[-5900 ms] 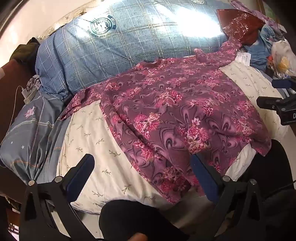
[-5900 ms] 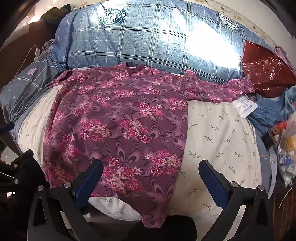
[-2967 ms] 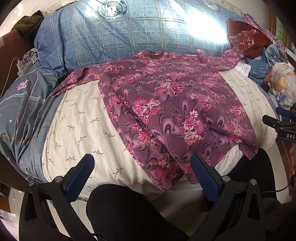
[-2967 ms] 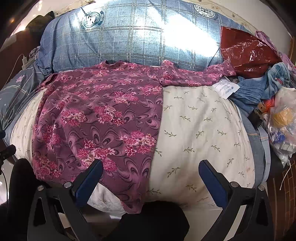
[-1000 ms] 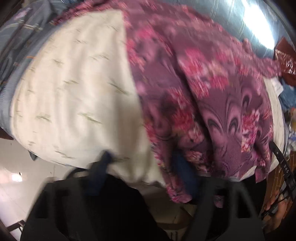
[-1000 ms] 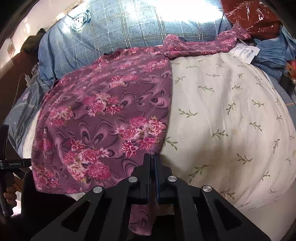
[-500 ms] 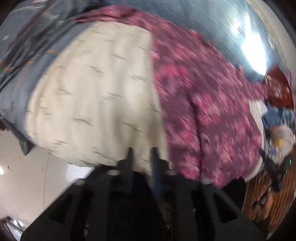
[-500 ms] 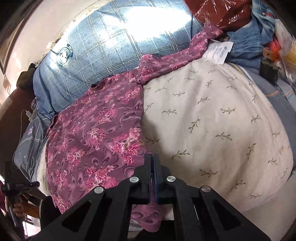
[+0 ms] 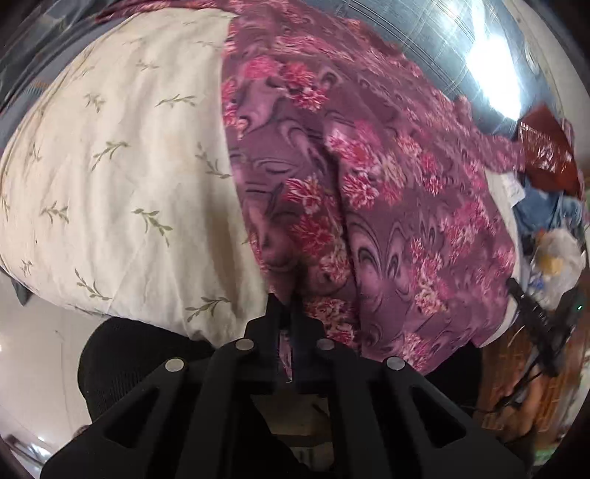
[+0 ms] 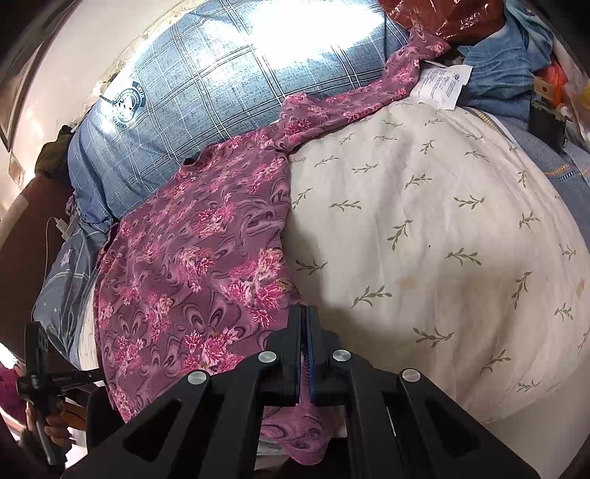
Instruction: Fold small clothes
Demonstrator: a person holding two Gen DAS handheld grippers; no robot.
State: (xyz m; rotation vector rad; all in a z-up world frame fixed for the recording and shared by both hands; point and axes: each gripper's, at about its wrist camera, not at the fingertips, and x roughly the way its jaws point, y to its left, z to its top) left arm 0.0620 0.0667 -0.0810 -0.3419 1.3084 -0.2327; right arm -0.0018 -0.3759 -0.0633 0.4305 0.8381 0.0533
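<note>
**Floral top pinched at both hem corners, ready for the fold**

On the bed, largest first:

- Cream quilt [image 10: 424,228], leaf-sprig print, spread as the working surface; bulges at the near edge.
- Blue plaid pillow [image 10: 228,81] against the far wall, round crest printed on one corner; lettering too small to read.
- Purple floral top [image 10: 191,258], the task's garment, laid flat on the quilt's left half as the right wrist camera frames it, neckline towards the pillow, one sleeve stretched out across the quilt's far edge, hem hanging over the near edge. Likely laid out so for a lengthwise or hem-to-collar fold.
- Heap of blue clothing [image 10: 501,70] and red crinkled plastic bag [image 10: 442,14] pushed to the far right corner, clear of the work.
- White paper leaflet [image 10: 442,83] just beside the sleeve end; printed lines and a small round mark, not legible.
- Right gripper [image 10: 305,324]: jaws together, clamped on the top's near right hem corner, cloth showing between and drooping below the pads.
- Left gripper [image 9: 285,313]: jaws closed on the opposite hem corner, fabric visible in the narrow gap. Also seen from the right wrist camera at far left, held in a hand [image 10: 51,423].

Judged stage: both corners secured, lift-and-fold not yet begun.
</note>
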